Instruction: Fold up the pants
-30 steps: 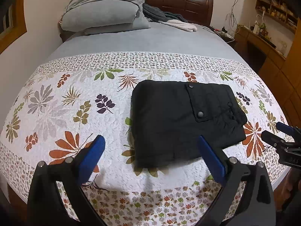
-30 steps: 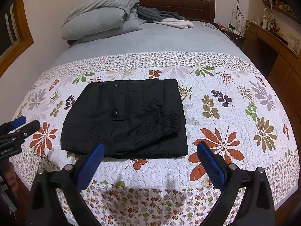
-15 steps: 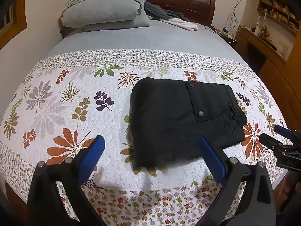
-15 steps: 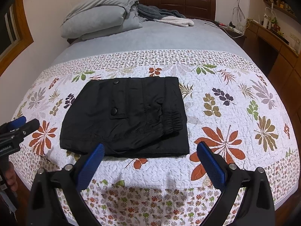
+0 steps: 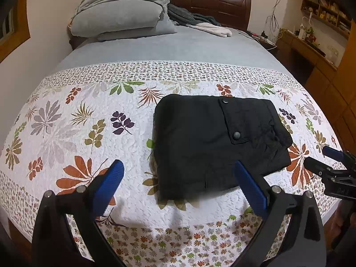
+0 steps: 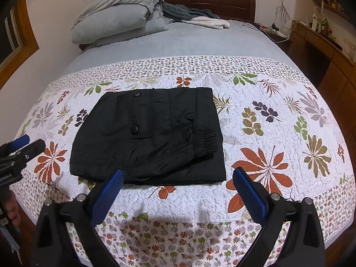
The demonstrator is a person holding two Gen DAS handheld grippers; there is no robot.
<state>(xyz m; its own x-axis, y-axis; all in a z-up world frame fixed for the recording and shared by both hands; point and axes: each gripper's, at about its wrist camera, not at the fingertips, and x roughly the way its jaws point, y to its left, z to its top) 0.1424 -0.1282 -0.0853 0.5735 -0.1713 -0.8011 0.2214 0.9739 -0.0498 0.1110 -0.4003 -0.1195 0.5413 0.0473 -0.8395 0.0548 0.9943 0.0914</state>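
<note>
On the white leaf-patterned quilt [image 5: 66, 133] covering the bed, the left hand-held gripper [image 5: 178, 184] hovers with blue-padded jaws spread wide, holding nothing. Just beyond lie the black fabric pants [image 6: 151, 138], folded into a flat rectangle. Right of them, the right hand-held gripper [image 6: 178, 191] gapes equally wide, empty.

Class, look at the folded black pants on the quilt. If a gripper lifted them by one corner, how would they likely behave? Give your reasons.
The pants are soft, wrinkled cloth, so they would probably droop rather than stay flat. The stacked layers look loose at the elastic cuff, so the fold would likely fall open. On the textured quilt, a push would probably bunch them instead of sliding them whole.
</note>
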